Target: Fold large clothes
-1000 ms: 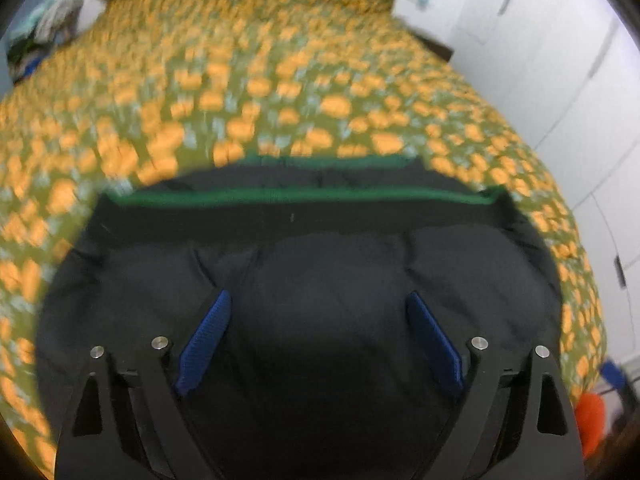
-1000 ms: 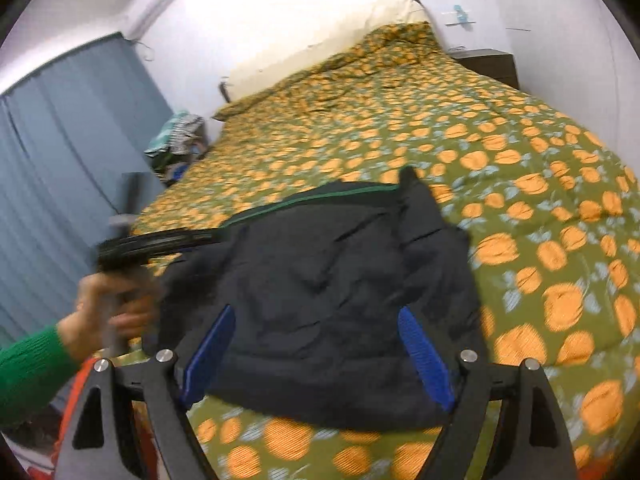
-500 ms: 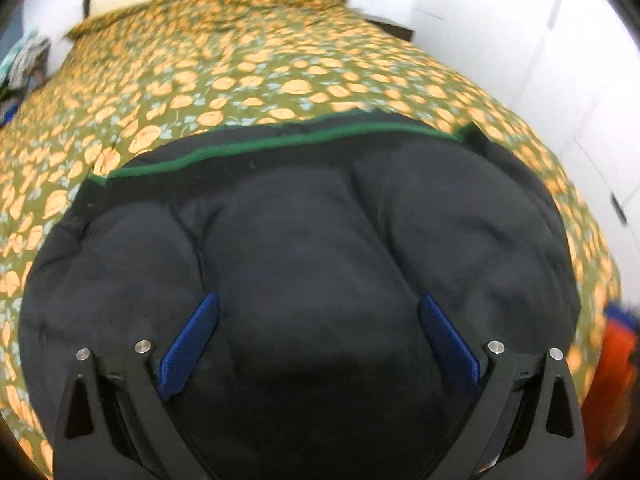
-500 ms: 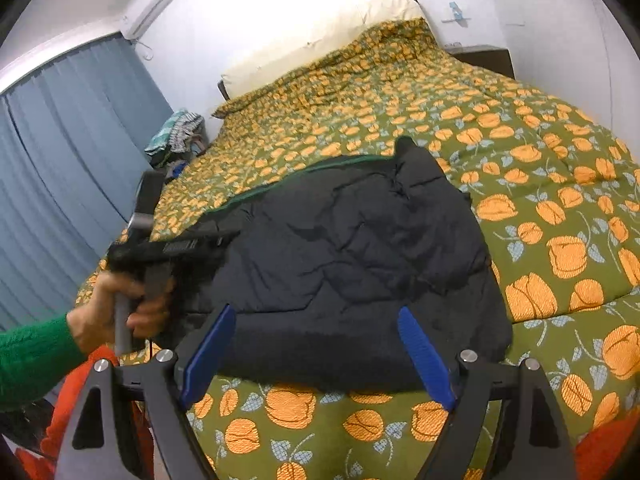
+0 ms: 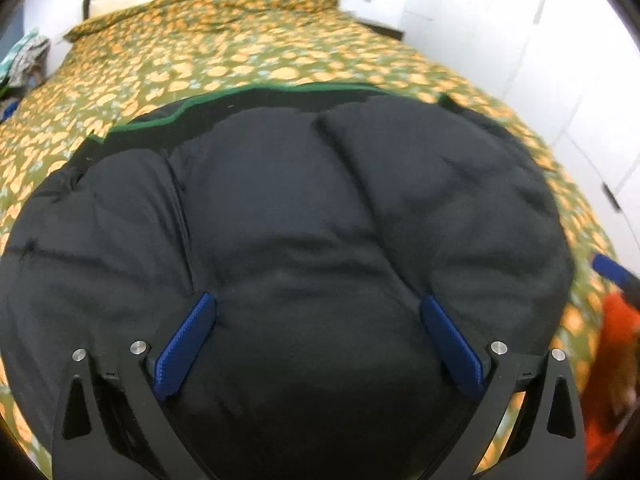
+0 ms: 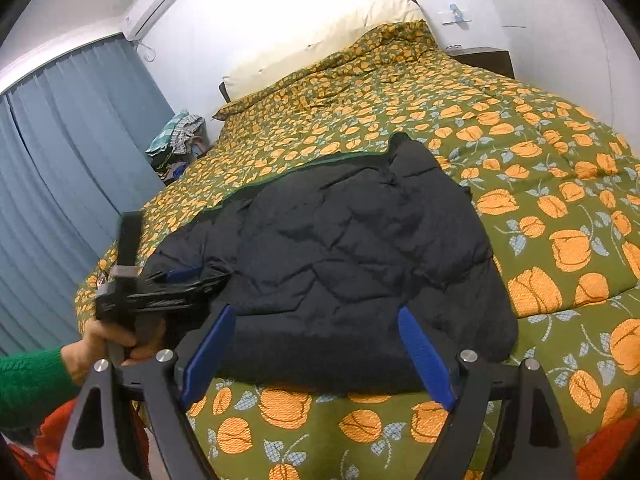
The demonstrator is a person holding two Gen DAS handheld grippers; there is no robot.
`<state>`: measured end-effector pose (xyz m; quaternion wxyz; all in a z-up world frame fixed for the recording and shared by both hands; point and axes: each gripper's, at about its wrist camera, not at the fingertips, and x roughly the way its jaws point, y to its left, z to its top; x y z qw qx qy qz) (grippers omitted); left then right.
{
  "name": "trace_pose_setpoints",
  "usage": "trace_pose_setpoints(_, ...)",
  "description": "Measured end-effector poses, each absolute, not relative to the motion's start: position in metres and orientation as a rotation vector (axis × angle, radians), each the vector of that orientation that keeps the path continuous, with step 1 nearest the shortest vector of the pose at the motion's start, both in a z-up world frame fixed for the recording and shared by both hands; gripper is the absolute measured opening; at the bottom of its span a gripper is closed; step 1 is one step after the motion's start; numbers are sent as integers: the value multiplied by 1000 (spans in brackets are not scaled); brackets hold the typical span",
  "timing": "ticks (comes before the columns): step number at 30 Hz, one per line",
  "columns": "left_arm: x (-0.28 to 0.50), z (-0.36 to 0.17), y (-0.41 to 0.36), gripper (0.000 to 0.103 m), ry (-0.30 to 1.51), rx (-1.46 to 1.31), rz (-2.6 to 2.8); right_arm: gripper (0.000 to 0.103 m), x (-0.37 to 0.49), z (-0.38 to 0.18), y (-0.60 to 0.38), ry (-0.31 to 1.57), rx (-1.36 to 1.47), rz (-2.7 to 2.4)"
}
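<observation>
A black puffy jacket [image 6: 352, 252] with a green trim edge lies folded on the bed's near end; it fills the left wrist view [image 5: 304, 216]. My left gripper [image 5: 316, 320] is open, low over the jacket's near left edge, and shows in the right wrist view [image 6: 192, 276]. My right gripper [image 6: 316, 328] is open and empty, hovering above the jacket's near edge.
The bed [image 6: 540, 168] has a green quilt with orange flowers. A pile of clothes [image 6: 180, 140] sits at its far left by blue curtains [image 6: 60, 160]. White wardrobe doors [image 5: 540, 60] stand on the right. Orange-red fabric [image 5: 612, 340] lies below the bed's near edge.
My left gripper has moved in closer and lower over the jacket, which now fills its view. My right gripper has drawn slightly nearer the jacket's front edge. Both stayed open.
</observation>
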<state>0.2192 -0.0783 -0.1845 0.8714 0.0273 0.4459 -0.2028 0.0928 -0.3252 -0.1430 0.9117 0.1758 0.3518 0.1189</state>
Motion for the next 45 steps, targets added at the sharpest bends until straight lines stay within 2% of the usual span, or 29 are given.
trace_pose_setpoints(4,191,-194,-83,102,886,153,-396,86,95,-146,-328,727,375,247)
trace_pose_setpoints(9,197,-207,-90,102,887,187,-371,86,104,-152,-325,753,370,259)
trace_pose_setpoints(14,180,-190,-86,102,893,196,-402,86,101,-151,-329,745,367,249)
trace_pose_setpoints(18,161,-204,-95,103,867,322,-391,86,98,-151,-337,730,404,242)
trace_pose_setpoints(24,163,-204,-99,102,882,314,-354,86,106,-154,-336,746,406,239)
trace_pose_setpoints(28,163,-168,-103,101,902,304,-293,86,99,-151,-339,723,402,229)
trace_pose_setpoints(37,151,-31,-124,102,721,267,-200,86,102,-150,-348,704,441,216)
trace_pose_setpoints(45,146,-15,-130,102,714,280,-162,86,102,-152,-347,710,435,218)
